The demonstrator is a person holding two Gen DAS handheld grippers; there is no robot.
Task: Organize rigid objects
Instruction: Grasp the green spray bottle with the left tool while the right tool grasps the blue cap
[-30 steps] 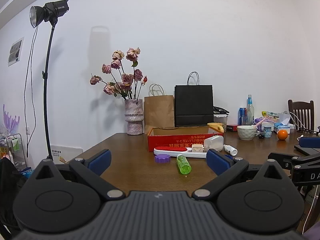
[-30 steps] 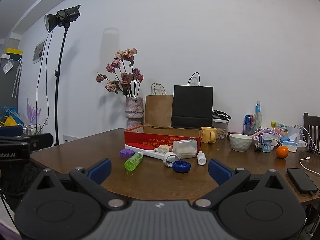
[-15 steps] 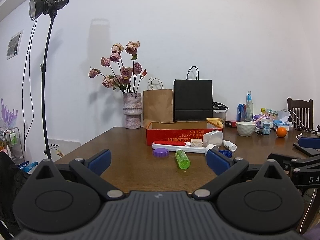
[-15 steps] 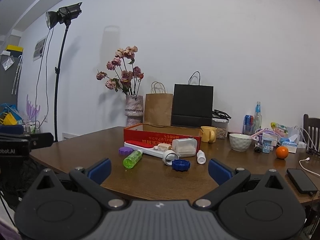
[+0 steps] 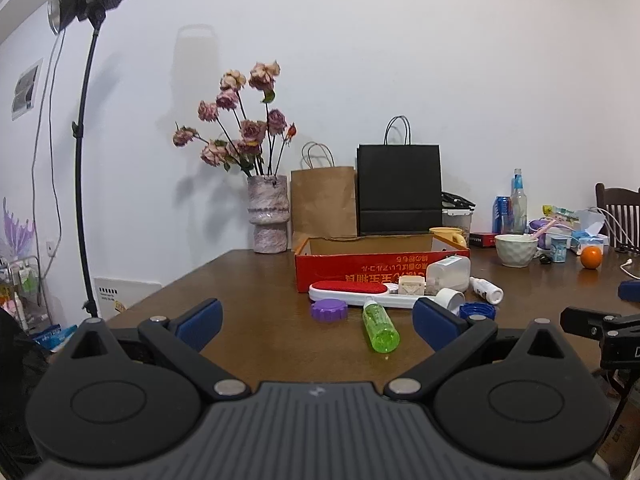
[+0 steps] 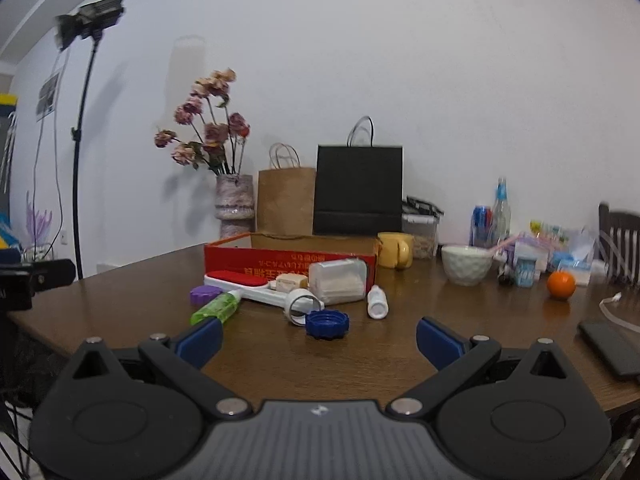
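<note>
A red cardboard box (image 5: 380, 266) (image 6: 288, 258) stands open on the brown table. In front of it lie a green bottle (image 5: 379, 325) (image 6: 216, 307), a purple lid (image 5: 329, 309) (image 6: 205, 294), a blue lid (image 6: 327, 323), a white-and-red flat tool (image 5: 352, 292) (image 6: 244, 282), a clear plastic container (image 6: 339, 280), a white ring (image 6: 301, 305) and a small white bottle (image 6: 377, 301). My left gripper (image 5: 316, 320) is open and empty, near the table's front edge. My right gripper (image 6: 319, 336) is open and empty, just short of the blue lid.
At the back stand a vase of flowers (image 5: 267, 216), a brown bag (image 5: 322, 200) and a black bag (image 5: 399, 188). A yellow mug (image 6: 395, 249), white bowl (image 6: 466, 264), orange (image 6: 561, 285), bottles and a phone (image 6: 609, 346) sit to the right. A light stand (image 5: 84, 152) is left.
Both grippers have moved forward toward the objects, which look larger and nearer. The right view has swung a little so the objects sit more to the left. Both stay open.
</note>
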